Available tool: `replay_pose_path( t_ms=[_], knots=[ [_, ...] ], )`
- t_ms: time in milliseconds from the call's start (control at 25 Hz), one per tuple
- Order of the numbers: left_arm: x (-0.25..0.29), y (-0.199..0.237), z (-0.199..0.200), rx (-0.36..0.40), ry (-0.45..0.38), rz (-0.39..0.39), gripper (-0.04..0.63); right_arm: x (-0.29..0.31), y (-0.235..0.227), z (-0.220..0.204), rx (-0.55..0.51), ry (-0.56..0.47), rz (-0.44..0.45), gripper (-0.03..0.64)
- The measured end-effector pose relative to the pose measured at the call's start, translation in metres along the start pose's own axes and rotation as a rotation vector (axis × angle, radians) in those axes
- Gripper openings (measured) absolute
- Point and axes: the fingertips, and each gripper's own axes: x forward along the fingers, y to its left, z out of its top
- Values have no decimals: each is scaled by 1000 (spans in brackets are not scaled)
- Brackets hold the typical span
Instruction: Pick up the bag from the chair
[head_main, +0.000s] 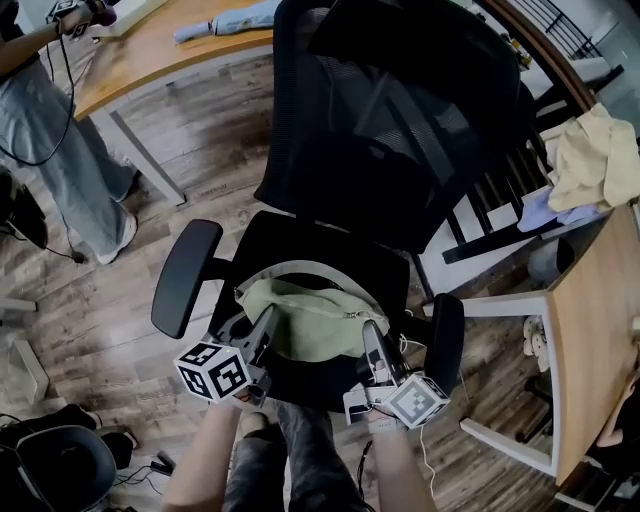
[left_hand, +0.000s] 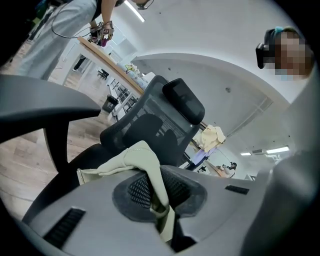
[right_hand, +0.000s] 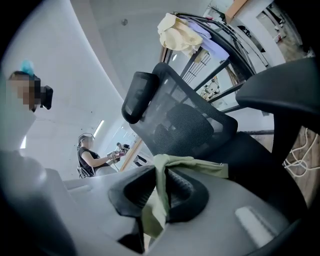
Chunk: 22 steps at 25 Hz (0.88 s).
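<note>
A: Carrier?
B: Black mesh office chair (head_main: 400, 130), standing on wood-plank floor (head_main: 200, 150).
A: On the seat?
B: Pale green bag (head_main: 310, 315), mid-seat. Contact with cushion unclear.
A: Elsewhere?
B: Wooden table (head_main: 150, 45), far left. Pale blue cloth (head_main: 225, 22) lies on it.

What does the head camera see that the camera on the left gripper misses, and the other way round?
Only the head view shows the whole pale green fabric bag over the seat of the black mesh office chair, with the right gripper at its far side and both armrests. Only the left gripper view shows, close up, the left gripper shut on a fold of the bag's cloth, plus ceiling lights. Both show the bag, the chair and the wooden floor.
</note>
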Motion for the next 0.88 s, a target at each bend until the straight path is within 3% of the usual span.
replay_pose_path(
  t_ms=[880],
  knots=[
    [-33, -67, 55, 90, -27, -39, 17, -29, 70, 44, -34, -38, 76, 57]
  ],
)
